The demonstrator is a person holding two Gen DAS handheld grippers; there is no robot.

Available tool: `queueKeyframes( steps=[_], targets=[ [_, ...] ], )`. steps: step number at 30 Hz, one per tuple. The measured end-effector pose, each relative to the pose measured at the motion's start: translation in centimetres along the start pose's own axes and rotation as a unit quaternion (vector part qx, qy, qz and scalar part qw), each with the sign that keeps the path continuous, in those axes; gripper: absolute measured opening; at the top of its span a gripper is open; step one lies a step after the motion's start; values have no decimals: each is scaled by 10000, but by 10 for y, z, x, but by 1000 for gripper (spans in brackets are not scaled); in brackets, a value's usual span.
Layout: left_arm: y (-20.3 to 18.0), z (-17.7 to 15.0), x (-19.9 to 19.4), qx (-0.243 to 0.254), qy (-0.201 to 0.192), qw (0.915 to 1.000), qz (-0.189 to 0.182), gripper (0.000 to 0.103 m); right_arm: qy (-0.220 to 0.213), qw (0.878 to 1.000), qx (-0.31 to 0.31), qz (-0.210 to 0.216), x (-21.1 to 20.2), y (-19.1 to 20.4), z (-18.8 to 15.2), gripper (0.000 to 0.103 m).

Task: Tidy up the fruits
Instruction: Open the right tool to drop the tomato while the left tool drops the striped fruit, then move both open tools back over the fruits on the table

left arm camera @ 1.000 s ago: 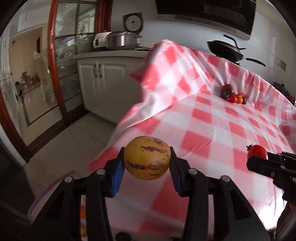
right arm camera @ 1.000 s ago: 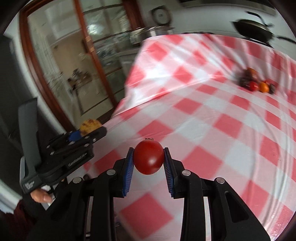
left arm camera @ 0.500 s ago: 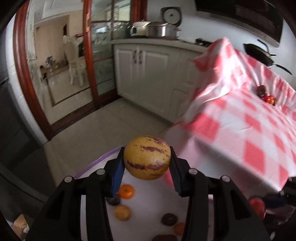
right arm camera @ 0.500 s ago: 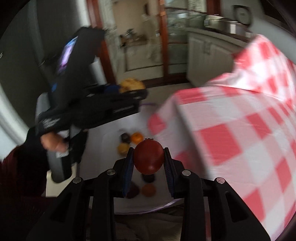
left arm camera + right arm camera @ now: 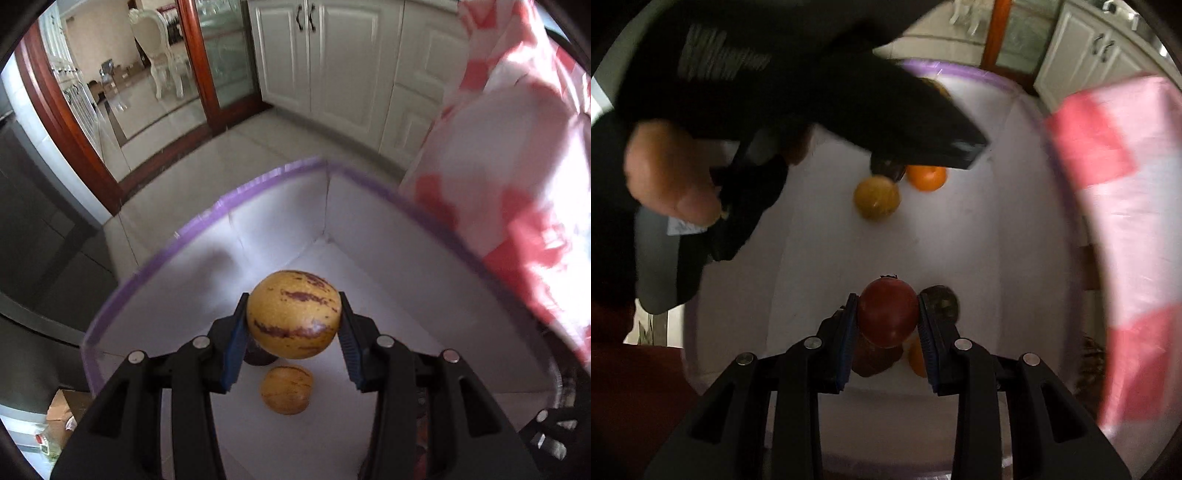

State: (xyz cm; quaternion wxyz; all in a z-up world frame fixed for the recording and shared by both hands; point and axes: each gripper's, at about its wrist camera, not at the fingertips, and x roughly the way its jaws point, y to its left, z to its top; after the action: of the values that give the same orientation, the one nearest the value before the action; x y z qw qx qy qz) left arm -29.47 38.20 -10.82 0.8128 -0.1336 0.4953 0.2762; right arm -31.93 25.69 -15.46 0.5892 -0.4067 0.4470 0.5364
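Observation:
My left gripper (image 5: pixel 293 325) is shut on a yellow melon with purple streaks (image 5: pixel 293 314), held above the white bin with a purple rim (image 5: pixel 229 192). A second striped yellow fruit (image 5: pixel 286 389) and a dark fruit (image 5: pixel 258 356) lie on the bin floor below it. My right gripper (image 5: pixel 888 314) is shut on a red tomato (image 5: pixel 888 312), also over the bin (image 5: pixel 979 229). In the right wrist view a yellow fruit (image 5: pixel 876 197), an orange (image 5: pixel 926 177), a dark fruit (image 5: pixel 940 301) and another orange fruit (image 5: pixel 916 356) lie in the bin. The left gripper's black body (image 5: pixel 820 92) fills the upper left there.
The red-and-white checked tablecloth (image 5: pixel 517 184) hangs down at the bin's right side and also shows in the right wrist view (image 5: pixel 1126 221). White cabinets (image 5: pixel 332 55) and a wood-framed glass door (image 5: pixel 207 66) stand beyond on the tiled floor (image 5: pixel 221 155).
Both grippers have swung left and down from over the table to over the bin, each still holding its fruit. The bin now fills both views.

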Motion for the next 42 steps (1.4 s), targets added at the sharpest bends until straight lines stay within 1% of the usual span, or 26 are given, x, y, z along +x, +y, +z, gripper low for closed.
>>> queueKeyframes(
  steps=[2, 5, 10, 14, 16, 19, 20, 21, 22, 23, 24, 26, 28, 31, 33, 36, 39, 40, 42],
  targets=[
    [1, -2, 12, 71, 139, 9999, 48, 45, 108, 9999, -73, 38, 9, 2, 2, 32],
    [4, -6, 23, 23, 272, 9996, 43, 45, 224, 9997, -135, 36, 18, 2, 6, 32],
    [7, -10, 31, -44, 337, 9994, 74, 45, 298, 9994, -120, 84, 25, 5, 5, 32],
    [7, -13, 35, -87, 401, 9990, 196, 46, 260, 9996, -61, 87, 21, 0, 4, 33],
    [7, -13, 35, -100, 418, 9989, 199, 46, 223, 9997, -11, 71, 22, -1, 7, 33],
    [3, -10, 37, -97, 386, 9989, 246, 47, 146, 9999, 27, 35, 17, 2, 7, 34],
    [1, -10, 36, -91, 354, 9990, 274, 49, 115, 9999, 25, 22, 15, 1, 7, 35],
    [0, -9, 35, -79, 321, 9988, 355, 55, 79, 10000, 24, 0, 12, 1, 7, 36],
    [0, -8, 33, -68, 265, 9989, 386, 56, 47, 10000, 27, -25, 10, 2, 8, 38],
    [0, -6, 31, -62, 211, 9989, 402, 62, 8, 10000, 34, -40, 7, 2, 7, 42],
    [1, -5, 28, -72, 184, 9989, 419, 67, -55, 10000, 47, -49, 3, 3, 7, 49],
    [3, -2, 23, -109, 118, 9988, 459, 72, -212, 9997, 80, -57, -8, 2, 5, 56],
    [4, 2, 16, -130, 39, 9985, 521, 75, -370, 9992, 125, -33, -18, 4, 2, 57],
    [4, 9, 2, -130, -153, 9980, 600, 76, -641, 9977, 194, -64, -40, 2, -2, 59],
    [1, 11, -13, -136, -351, 9975, 596, 83, -911, 9955, 232, -76, -61, 0, -6, 65],
    [-9, 22, -41, -99, -868, 9941, 647, 93, -1537, 9874, 353, -158, -105, -6, -15, 72],
    [-27, 33, -65, 80, -1304, 9890, 699, 100, -1975, 9788, 480, -250, -135, -14, -24, 78],
    [-34, 36, -71, 160, -1397, 9876, 705, 101, -2170, 9741, 562, -301, -149, -18, -31, 79],
    [-50, 41, -81, 400, -1447, 9855, 789, 101, -2395, 9675, 700, -418, -166, -25, -42, 80]
  ],
)
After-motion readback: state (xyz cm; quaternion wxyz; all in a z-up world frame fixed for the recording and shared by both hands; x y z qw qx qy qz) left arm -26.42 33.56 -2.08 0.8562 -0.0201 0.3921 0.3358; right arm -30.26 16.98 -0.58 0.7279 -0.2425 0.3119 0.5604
